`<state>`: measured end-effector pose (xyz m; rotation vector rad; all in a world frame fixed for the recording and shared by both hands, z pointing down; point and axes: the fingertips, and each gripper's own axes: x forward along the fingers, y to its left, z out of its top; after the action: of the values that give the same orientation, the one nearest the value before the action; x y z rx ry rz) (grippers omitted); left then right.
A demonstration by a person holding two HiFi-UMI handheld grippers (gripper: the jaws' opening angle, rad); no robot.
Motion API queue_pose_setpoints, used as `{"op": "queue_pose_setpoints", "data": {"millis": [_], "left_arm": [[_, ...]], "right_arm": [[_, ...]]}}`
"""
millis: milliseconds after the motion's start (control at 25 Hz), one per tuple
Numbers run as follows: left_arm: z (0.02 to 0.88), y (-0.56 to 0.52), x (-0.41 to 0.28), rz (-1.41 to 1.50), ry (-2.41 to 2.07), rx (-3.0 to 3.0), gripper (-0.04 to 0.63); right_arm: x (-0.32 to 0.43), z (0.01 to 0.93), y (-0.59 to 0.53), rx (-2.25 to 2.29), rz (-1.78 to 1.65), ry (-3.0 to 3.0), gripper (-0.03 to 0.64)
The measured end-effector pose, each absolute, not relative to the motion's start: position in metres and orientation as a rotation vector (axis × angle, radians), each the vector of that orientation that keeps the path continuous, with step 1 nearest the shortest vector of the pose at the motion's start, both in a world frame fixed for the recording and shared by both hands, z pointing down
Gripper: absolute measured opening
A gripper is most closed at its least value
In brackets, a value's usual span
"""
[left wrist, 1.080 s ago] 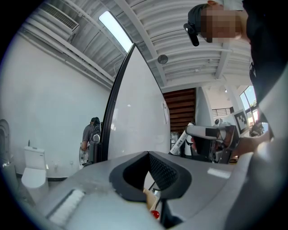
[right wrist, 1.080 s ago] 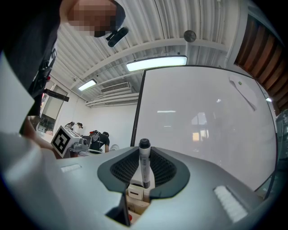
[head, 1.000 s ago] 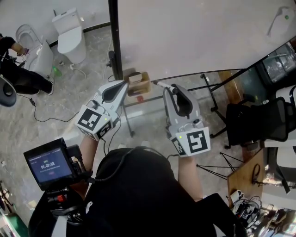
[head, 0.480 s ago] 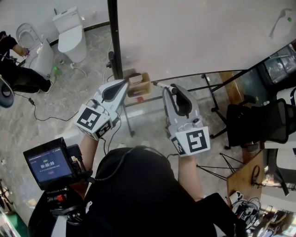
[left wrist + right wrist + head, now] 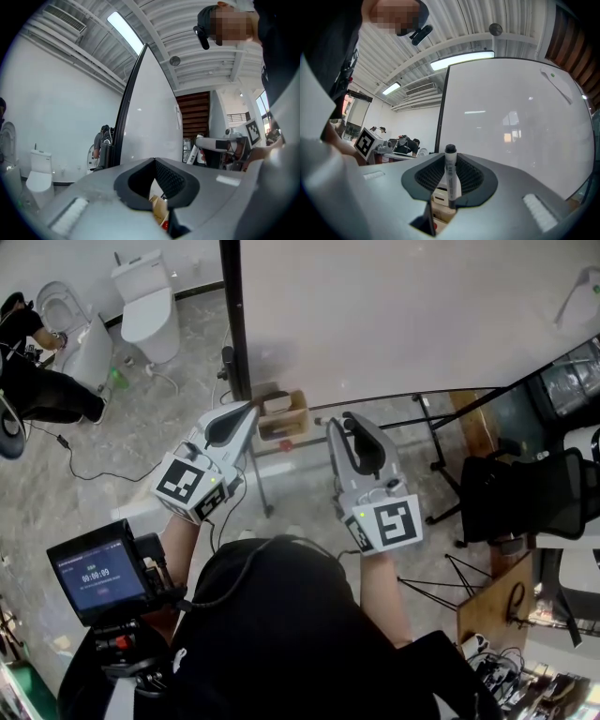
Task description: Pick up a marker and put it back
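A white marker (image 5: 450, 176) with a black cap stands upright between the ribbed pads of my right gripper (image 5: 451, 190), which is shut on it. In the head view the right gripper (image 5: 331, 424) points at the whiteboard (image 5: 403, 306), just right of a small cardboard box (image 5: 281, 414) on the board's ledge. My left gripper (image 5: 251, 410) hovers at the box's left side with its tips together and nothing held. In the left gripper view the left gripper (image 5: 158, 190) shows its pads meeting over the box (image 5: 158, 209).
The whiteboard's black frame post (image 5: 233, 324) rises just left of the box. Toilets (image 5: 150, 298) and a crouching person (image 5: 37, 381) are on the stone floor at far left. A black chair (image 5: 525, 493) and stand legs are at right. A screen (image 5: 98, 574) hangs at my left.
Both grippers hold almost the same places. The head view has drifted slightly, and the marker stays gripped in the right gripper.
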<state>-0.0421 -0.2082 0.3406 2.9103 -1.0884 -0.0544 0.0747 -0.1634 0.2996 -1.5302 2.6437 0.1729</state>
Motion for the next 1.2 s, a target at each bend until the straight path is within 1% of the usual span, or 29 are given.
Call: {"op": "queue_pose_setpoints", "data": {"millis": [680,1200], "left_arm": [[0.351,-0.216,-0.074,-0.032,-1.233,2.83,0.005],[0.357,-0.22,-0.109,-0.017,-1.406,2.713,0.005]], "right_arm": [[0.054,0.328,-0.203,-1.401,0.074,2.736,0.08],[0.045,0.387,-0.243,-1.349,-0.039,2.814,0.08]]}}
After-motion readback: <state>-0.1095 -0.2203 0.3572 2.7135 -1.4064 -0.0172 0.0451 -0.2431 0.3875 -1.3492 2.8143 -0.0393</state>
